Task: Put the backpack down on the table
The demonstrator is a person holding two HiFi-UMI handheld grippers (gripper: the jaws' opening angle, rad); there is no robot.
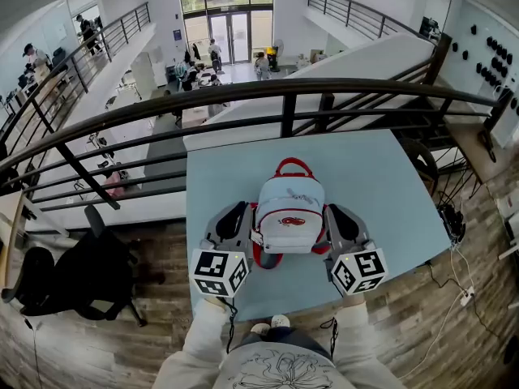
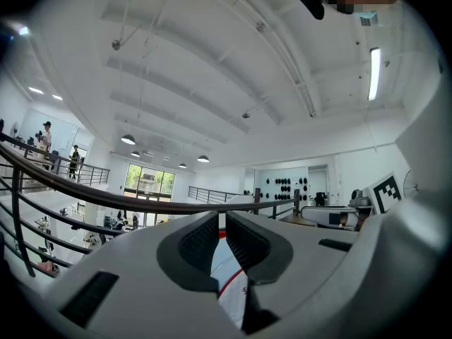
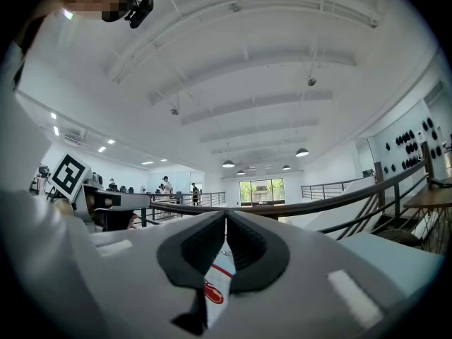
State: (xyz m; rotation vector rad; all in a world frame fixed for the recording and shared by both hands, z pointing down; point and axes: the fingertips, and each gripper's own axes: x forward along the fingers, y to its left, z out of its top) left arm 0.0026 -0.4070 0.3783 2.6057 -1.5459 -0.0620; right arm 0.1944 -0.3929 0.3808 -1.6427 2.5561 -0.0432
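Head view, backpack: small white backpack [image 1: 289, 215] with red trim, upright at frame centre over the pale blue table [image 1: 373, 185]; cannot tell whether base rests on the top or hangs just above it.
Head view, tongs: left gripper [image 1: 246, 227] against the pack's left flank, right gripper [image 1: 332, 227] against its right flank, both level.
Head view, surroundings: dark railing [image 1: 243, 96] across the upper frame, beyond the table's far edge.
Left gripper view: jaws almost together at lower centre [image 2: 223, 240], pinched on a thin fold of the backpack [image 2: 229, 282], white cloth with red piping.
Right gripper view: jaws likewise nearly closed [image 3: 226, 240], clamped on white backpack cloth [image 3: 215, 288] bearing a red mark.
Handling: probably light and soft; cloth sides likely to sag and slide in a pinch, so body may slump once released.
Where to hold: side seams as now, low and symmetrical, or the red top handle [image 1: 293, 165] for a firmer, stiffer purchase.
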